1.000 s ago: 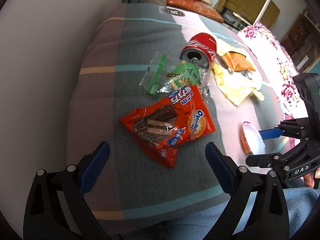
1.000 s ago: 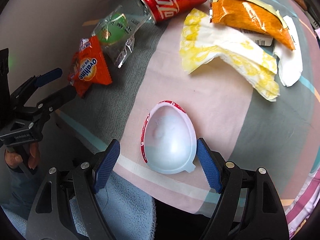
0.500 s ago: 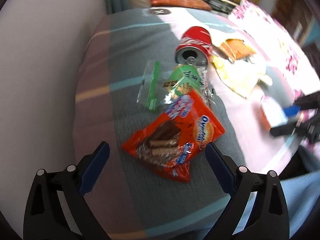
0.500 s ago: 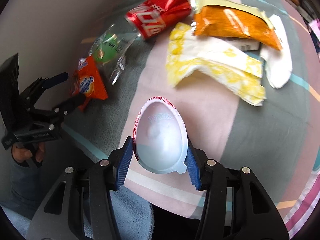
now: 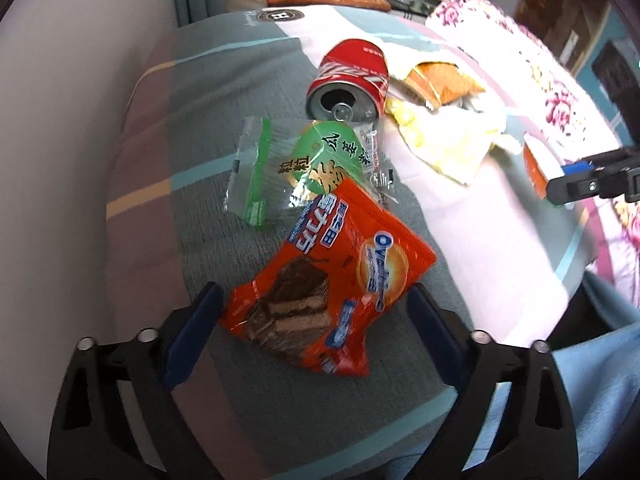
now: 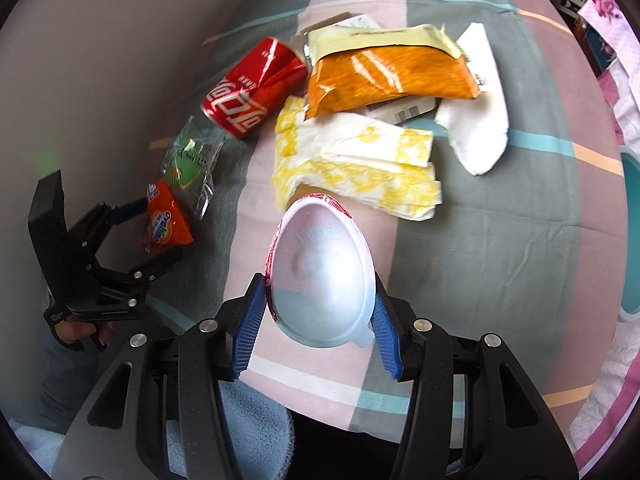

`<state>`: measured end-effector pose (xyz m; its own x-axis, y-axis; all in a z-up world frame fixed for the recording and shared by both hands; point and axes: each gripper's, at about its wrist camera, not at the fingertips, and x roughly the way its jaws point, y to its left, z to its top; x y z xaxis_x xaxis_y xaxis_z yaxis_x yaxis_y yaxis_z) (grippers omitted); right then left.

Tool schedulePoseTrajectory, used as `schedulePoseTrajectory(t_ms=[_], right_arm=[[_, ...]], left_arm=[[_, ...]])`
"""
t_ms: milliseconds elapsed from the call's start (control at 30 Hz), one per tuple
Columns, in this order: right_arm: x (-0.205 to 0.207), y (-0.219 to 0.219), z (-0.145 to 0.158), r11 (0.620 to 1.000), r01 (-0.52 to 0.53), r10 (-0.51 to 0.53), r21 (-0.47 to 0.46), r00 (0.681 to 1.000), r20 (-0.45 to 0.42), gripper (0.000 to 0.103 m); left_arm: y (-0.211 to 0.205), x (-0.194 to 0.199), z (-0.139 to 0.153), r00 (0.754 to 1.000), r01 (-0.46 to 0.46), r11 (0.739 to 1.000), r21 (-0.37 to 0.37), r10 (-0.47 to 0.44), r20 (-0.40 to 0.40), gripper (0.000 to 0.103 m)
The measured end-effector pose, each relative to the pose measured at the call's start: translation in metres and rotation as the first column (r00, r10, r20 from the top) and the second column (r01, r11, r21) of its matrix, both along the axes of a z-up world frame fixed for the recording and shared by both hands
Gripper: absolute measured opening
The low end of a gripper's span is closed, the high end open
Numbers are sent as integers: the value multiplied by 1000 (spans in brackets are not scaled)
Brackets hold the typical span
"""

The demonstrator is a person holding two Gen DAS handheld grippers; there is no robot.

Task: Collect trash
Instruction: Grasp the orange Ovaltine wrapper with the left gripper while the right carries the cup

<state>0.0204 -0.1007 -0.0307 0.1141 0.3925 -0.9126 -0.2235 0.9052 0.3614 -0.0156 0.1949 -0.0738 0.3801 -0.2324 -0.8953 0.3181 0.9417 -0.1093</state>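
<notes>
On the striped bed cover [image 5: 248, 80] lies an orange Ovaltine wrapper [image 5: 332, 280]. My left gripper [image 5: 312, 308] straddles its near end, jaws closing, with the pads at the wrapper's edges and not pressing. From the right wrist view the left gripper [image 6: 156, 232] shows around the same wrapper [image 6: 166, 224]. My right gripper [image 6: 318, 296] is shut on a white egg-shaped plastic cup [image 6: 324, 272] with a red rim, held just above the cover. In the left wrist view the right gripper [image 5: 566, 180] is at the right with the cup [image 5: 534, 164].
A red cola can [image 5: 348, 84] lies on its side beside a clear green wrapper [image 5: 304, 164]. Further right are a yellow-printed paper wrapper [image 6: 352, 164], an orange pouch [image 6: 388, 76] and a white paper piece [image 6: 480, 120]. A teal basin [image 6: 631, 220] sits at the right edge.
My right gripper has shut on the egg-shaped cup and raised it off the cover. My left gripper has come closer over the orange wrapper, rolled, and its jaws have narrowed.
</notes>
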Motion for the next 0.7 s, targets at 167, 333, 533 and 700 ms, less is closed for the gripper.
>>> schedulePoseTrajectory(t_ms=[167, 333, 533, 700], right_arm=[[7, 7, 0, 1000, 21, -21, 19, 1000, 1, 48], [7, -3, -1, 998, 42, -42, 41, 999, 7, 48], [12, -18, -1, 994, 84, -85, 77, 996, 18, 48], [14, -39, 6, 987, 127, -132, 98, 990, 46, 48]], left_arm=[[-2, -8, 5, 1000, -25, 999, -32, 25, -7, 43], [-12, -18, 13, 999, -31, 996, -78, 29, -27, 39], [-42, -18, 29, 999, -32, 994, -103, 28, -39, 39], [-74, 2, 34, 999, -22, 994, -109, 17, -47, 39]])
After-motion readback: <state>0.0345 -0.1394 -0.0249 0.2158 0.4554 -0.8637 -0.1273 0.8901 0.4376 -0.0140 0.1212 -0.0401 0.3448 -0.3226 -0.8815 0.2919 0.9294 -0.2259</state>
